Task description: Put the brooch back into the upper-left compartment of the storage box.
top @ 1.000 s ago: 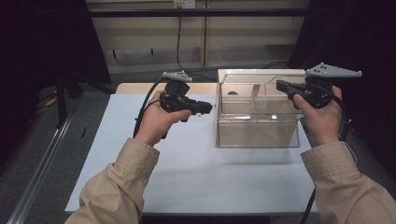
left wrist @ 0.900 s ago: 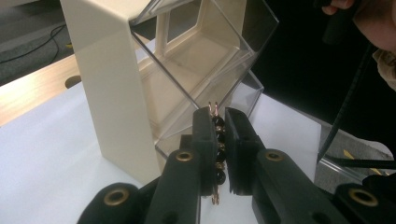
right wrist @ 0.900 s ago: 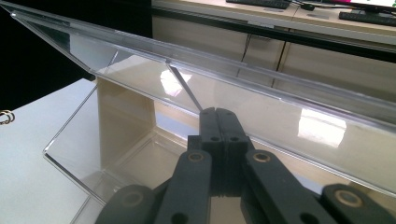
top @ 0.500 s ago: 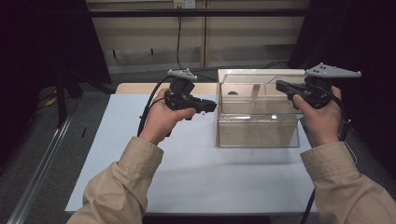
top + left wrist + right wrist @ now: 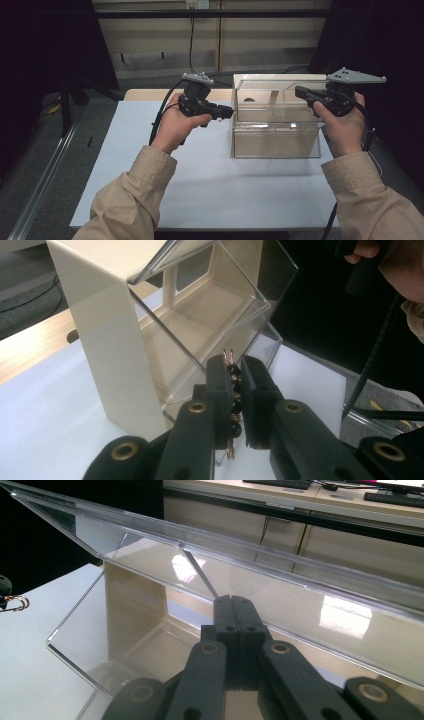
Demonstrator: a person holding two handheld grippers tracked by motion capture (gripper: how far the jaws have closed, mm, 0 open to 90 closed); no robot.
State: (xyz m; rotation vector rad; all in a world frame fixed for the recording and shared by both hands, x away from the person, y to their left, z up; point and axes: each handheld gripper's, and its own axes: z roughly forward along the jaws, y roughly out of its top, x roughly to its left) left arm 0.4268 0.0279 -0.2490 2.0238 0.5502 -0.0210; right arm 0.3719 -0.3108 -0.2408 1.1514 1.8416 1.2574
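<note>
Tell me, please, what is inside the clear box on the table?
The clear box looks empty: bare cream floor and a thin divider. Glare on its front wall hides the lower shelf.

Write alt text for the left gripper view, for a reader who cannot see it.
The left claw is shut on a string of black beads with copper-coloured wire ends, held just in front of a clear plastic display box with a cream side wall. The box stands on a white table.

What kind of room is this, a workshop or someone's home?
Probably a lab or recording studio, not a home: a bare white table, a clear box set out alone, dark curtains, and cabled hand-held grippers.
</note>
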